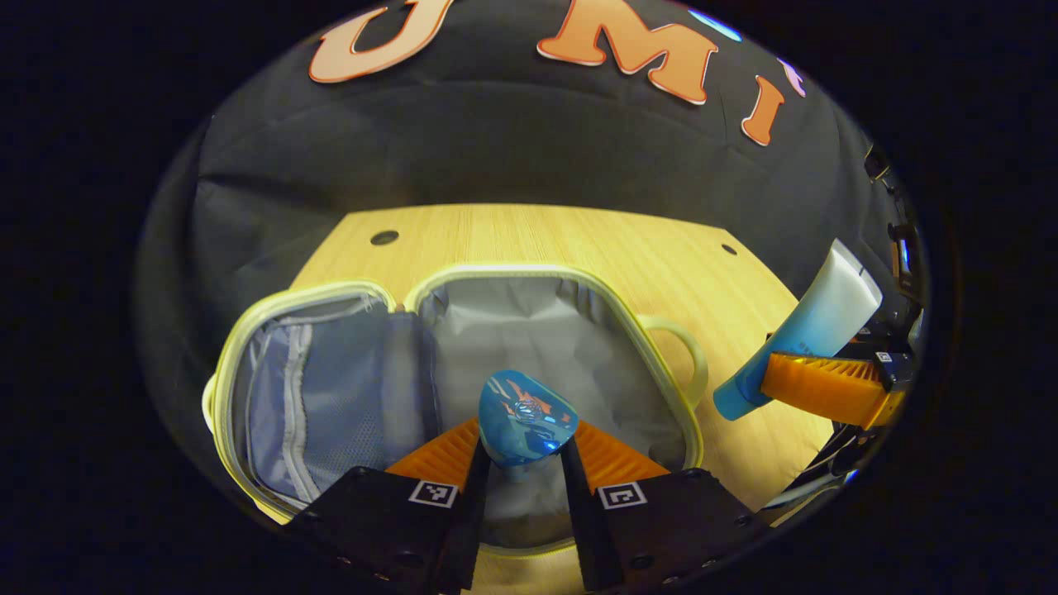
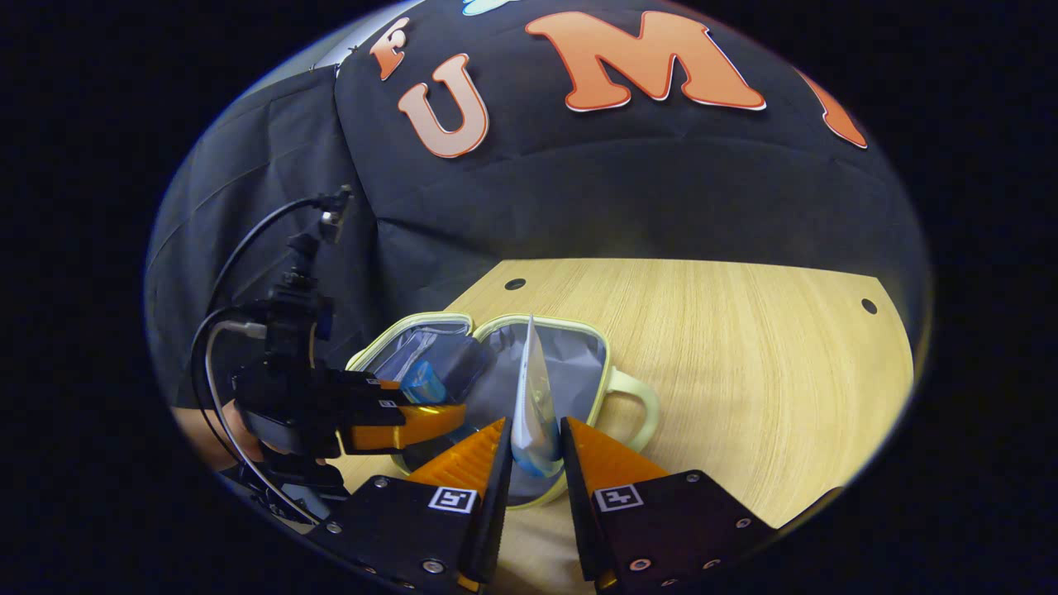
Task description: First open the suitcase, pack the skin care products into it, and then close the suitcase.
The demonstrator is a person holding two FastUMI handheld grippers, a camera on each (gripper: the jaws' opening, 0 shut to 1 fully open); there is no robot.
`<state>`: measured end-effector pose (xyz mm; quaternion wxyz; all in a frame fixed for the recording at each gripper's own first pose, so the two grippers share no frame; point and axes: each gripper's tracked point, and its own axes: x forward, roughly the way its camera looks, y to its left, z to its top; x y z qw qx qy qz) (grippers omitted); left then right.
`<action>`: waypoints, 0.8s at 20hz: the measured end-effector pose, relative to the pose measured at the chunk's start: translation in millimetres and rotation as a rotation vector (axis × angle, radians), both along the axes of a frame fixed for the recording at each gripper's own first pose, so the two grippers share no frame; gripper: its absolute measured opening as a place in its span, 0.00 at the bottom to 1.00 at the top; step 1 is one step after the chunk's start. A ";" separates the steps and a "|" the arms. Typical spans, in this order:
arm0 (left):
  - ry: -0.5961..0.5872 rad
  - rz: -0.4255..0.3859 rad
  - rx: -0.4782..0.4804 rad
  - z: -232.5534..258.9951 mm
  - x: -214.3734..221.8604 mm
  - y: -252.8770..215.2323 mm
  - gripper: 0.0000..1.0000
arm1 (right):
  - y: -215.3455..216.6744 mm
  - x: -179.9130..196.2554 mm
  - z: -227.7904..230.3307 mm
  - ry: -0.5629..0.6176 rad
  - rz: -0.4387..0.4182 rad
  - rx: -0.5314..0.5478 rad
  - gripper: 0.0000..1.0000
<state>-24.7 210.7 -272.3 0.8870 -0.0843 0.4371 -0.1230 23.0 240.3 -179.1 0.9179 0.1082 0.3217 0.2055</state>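
Suitcase: the suitcase [image 1: 463, 364] lies wide open and flat on the wooden table [image 1: 579, 240]. It has a pale yellow-green edge with a zip all round. In the right gripper view the suitcase [image 2: 570, 364] sits to the left on the table [image 2: 744, 364], close to the gripper.
Left half: the left half [image 1: 322, 405] has a grey net pocket inside.
Right half: the right half [image 1: 554, 330] has grey crinkly cloth inside.
Handle: a pale loop handle [image 1: 690, 351] sticks out on the right side of the case.
Left gripper: the left gripper [image 1: 522, 463] holds a small shiny blue packet [image 1: 526, 416] between its two fingers. Both fingers press on it. It hangs over the right half of the case, near the front edge. In the right gripper view the left gripper [image 2: 413, 421] is over the left side of the case, with a hand [image 2: 227, 434] behind it.
Right gripper: the right gripper [image 2: 533, 459] pinches a tube [image 2: 531, 397] that is white at the top and blue at the bottom. Both fingers squeeze it. The tube stands upright, seen edge-on, over the open case. In the left gripper view the tube [image 1: 806, 330] is tilted, just off the right side of the case, above the table, with the right gripper [image 1: 818, 384] clamped near its blue end.
Wall: a black cloth wall [image 1: 529, 140] stands behind the table.
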 end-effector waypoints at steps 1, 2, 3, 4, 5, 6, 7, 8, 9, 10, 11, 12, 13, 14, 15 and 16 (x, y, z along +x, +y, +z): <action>0.045 -0.020 0.004 -6.0 -3.4 -1.9 0.47 | 2.6 -0.5 -1.0 0.007 0.002 0.000 0.38; 0.005 -0.025 -0.003 -0.8 4.4 -2.6 0.46 | 3.0 -0.9 -1.6 0.009 -0.004 -0.005 0.38; 0.028 -0.041 0.011 -5.8 3.5 -2.0 0.45 | 4.5 -1.6 -2.5 0.015 -0.002 -0.006 0.38; 0.014 -0.050 0.021 -0.7 9.1 -2.6 0.45 | 4.2 -1.4 -3.1 0.016 -0.010 -0.011 0.38; 0.020 -0.062 0.037 -2.3 13.2 -3.3 0.45 | 4.9 -1.5 -3.3 0.020 -0.012 -0.014 0.38; 0.007 -0.070 0.053 -0.9 17.8 -2.8 0.46 | 4.0 -1.0 -4.5 0.022 -0.019 -0.019 0.37; 0.005 -0.076 0.063 -2.7 23.7 -4.3 0.45 | 3.6 -0.2 -4.3 0.025 -0.023 -0.021 0.38; -0.005 -0.072 0.065 -4.7 30.2 -5.0 0.43 | 4.5 1.4 -4.9 0.029 -0.025 -0.020 0.38; -0.006 -0.070 0.067 -7.0 36.3 -5.0 0.45 | 3.4 2.2 -5.5 0.032 -0.030 -0.020 0.38; -0.004 -0.065 0.070 -9.5 41.3 -5.1 0.45 | 4.2 2.9 -6.0 0.038 -0.032 -0.015 0.38; 0.001 -0.062 0.072 -11.8 46.7 -5.6 0.45 | 4.2 2.7 -6.5 0.044 -0.037 -0.014 0.38; 0.008 -0.056 0.074 -14.9 51.0 -6.1 0.45 | 5.3 2.7 -7.2 0.050 -0.036 -0.008 0.38; 0.019 -0.055 0.078 -19.2 54.4 -5.5 0.45 | 4.8 3.6 -6.9 0.053 -0.039 -0.006 0.38; 0.035 -0.058 0.085 -22.7 54.9 -5.0 0.45 | 5.8 4.4 -6.6 0.060 -0.036 0.002 0.38; 0.056 -0.063 0.095 -26.8 55.5 -4.3 0.45 | 6.5 4.9 -7.8 0.066 -0.037 0.006 0.38; 0.076 -0.062 0.104 -33.3 55.2 -3.1 0.45 | 7.1 6.3 -8.4 0.068 -0.036 0.009 0.38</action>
